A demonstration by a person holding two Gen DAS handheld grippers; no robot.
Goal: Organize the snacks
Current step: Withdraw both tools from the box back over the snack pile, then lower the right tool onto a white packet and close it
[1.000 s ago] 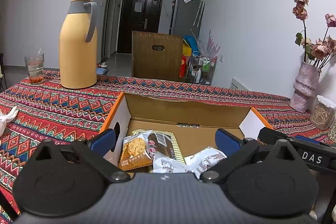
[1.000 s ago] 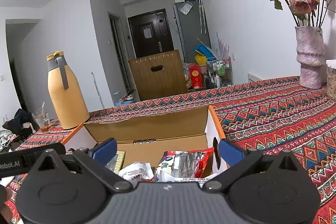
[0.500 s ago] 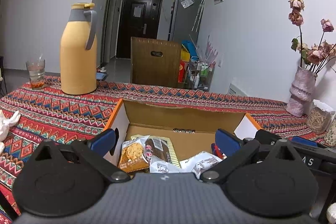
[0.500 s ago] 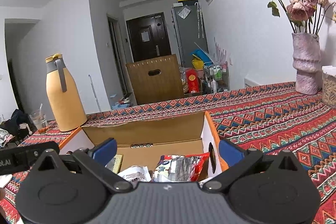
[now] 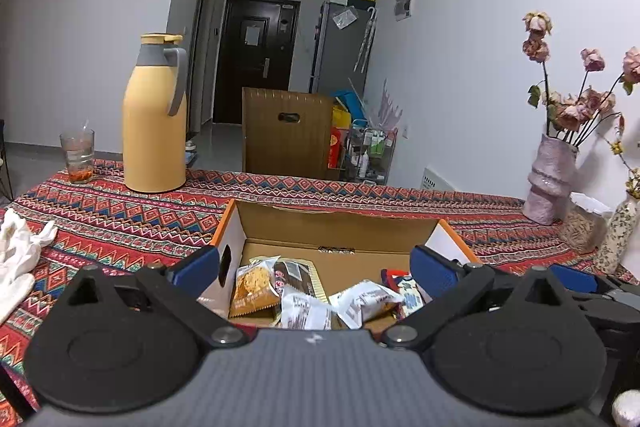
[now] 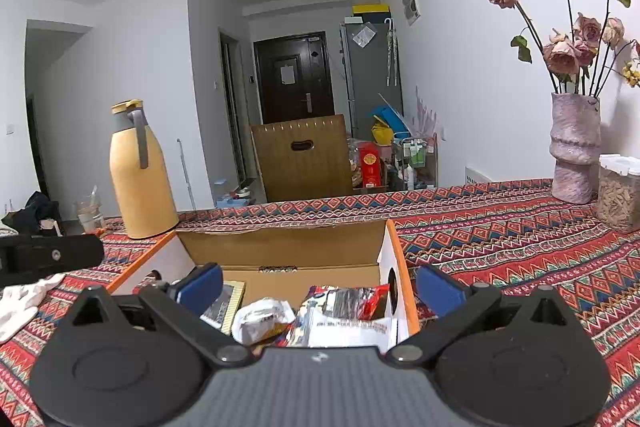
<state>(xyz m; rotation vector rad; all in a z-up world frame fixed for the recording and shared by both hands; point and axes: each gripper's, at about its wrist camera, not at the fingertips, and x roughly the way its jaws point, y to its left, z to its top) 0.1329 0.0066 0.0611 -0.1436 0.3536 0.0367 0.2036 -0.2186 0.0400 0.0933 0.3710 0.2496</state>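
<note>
Where both tongs (image 5: 316, 271) (image 6: 318, 285) gape empty: crinkly foil snack packets (image 5: 308, 311) inside a rectangular cardboard box (image 5: 336, 231).

We can reach down into the open box (image 5: 336, 227) from the top, though snack packs (image 5: 308, 301) fill its near part, and the yellow jug (image 5: 154, 123) and pink vase (image 6: 574, 147) stand well away on the cloth.
</note>
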